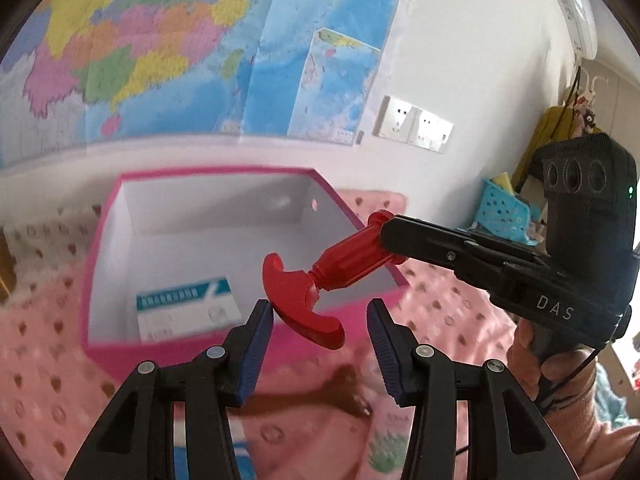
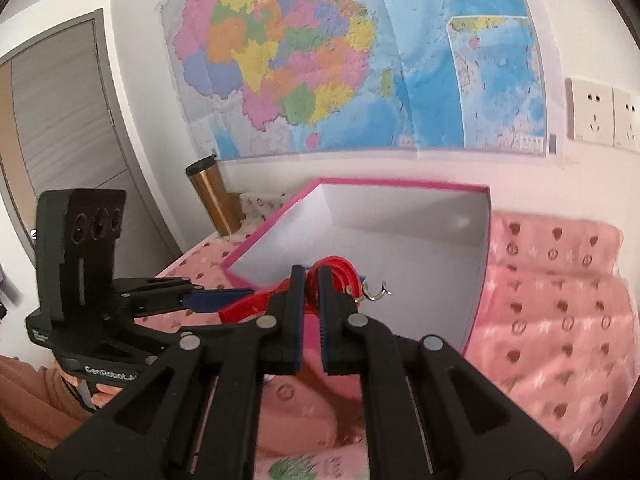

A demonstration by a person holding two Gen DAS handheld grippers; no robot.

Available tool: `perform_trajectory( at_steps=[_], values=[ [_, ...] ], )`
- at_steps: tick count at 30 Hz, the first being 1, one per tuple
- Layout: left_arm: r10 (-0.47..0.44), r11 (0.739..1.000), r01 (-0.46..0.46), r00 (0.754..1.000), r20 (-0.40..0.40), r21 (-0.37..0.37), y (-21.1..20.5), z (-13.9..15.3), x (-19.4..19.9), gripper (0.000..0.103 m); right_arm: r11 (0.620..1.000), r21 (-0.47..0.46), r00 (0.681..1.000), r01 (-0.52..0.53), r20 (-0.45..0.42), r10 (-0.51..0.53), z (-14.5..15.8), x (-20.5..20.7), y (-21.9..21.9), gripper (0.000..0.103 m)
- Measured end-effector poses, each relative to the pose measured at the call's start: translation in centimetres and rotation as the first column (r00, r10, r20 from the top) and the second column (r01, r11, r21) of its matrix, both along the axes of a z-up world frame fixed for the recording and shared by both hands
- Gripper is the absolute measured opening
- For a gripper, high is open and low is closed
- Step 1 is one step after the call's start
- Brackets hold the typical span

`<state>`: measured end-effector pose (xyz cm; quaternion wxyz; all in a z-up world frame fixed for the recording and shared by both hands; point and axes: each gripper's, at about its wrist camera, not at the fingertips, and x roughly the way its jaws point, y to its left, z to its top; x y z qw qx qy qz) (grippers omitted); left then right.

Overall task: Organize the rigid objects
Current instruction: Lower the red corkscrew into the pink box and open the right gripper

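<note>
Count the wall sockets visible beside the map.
2. Both sit side by side on the white wall just right of the map's lower corner: the first socket nearer the map, the second socket at the picture's edge. More may lie beyond the frame.

The open box [image 1: 120, 216] sits on the blanket [image 1: 440, 300] against the wall, with a carton [image 1: 184, 308] inside it. A tumbler [image 2: 212, 200] stands left of the box, a basket [image 1: 504, 212] right. The map [image 2: 360, 60] hangs behind, above them.
</note>
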<state>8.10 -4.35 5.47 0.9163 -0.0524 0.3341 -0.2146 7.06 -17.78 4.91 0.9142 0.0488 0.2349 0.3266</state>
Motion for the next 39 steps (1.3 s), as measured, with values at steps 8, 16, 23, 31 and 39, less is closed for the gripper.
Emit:
perform_trajectory(
  at_steps=[8,16,23,31,39],
  values=[
    [0.012,1.000,-0.011,0.999,-0.045,0.024,-0.1,-1.6,4.1,0.049,1.000,0.008,0.999,0.012,-0.047,-0.012,-0.7,4.6,-0.4,0.008],
    [0.027,0.997,-0.018,0.992,-0.122,0.073,-1.0,-4.5,7.4,0.049,0.997,-0.067,0.992,0.033,-0.119,-0.041,-3.5,7.8,-0.3,0.008],
    [0.041,0.987,-0.026,0.995,-0.090,0.158,-2.2,-5.3,7.1,0.048,0.969,-0.212,0.978,0.129,-0.136,-0.160,-5.7,9.1,-0.1,0.010],
    [0.064,0.990,-0.066,0.998,0.016,0.124,0.5,-3.7,2.4,0.049,0.978,-0.150,0.985,0.142,-0.079,-0.155,-4.1,5.2,-2.0,0.015],
    [0.071,0.996,-0.072,0.997,0.017,0.057,3.5,-4.1,-1.0,0.055,0.994,-0.111,0.991,-0.013,-0.131,-0.002,-5.1,-0.3,-0.9,0.026]
  ],
)
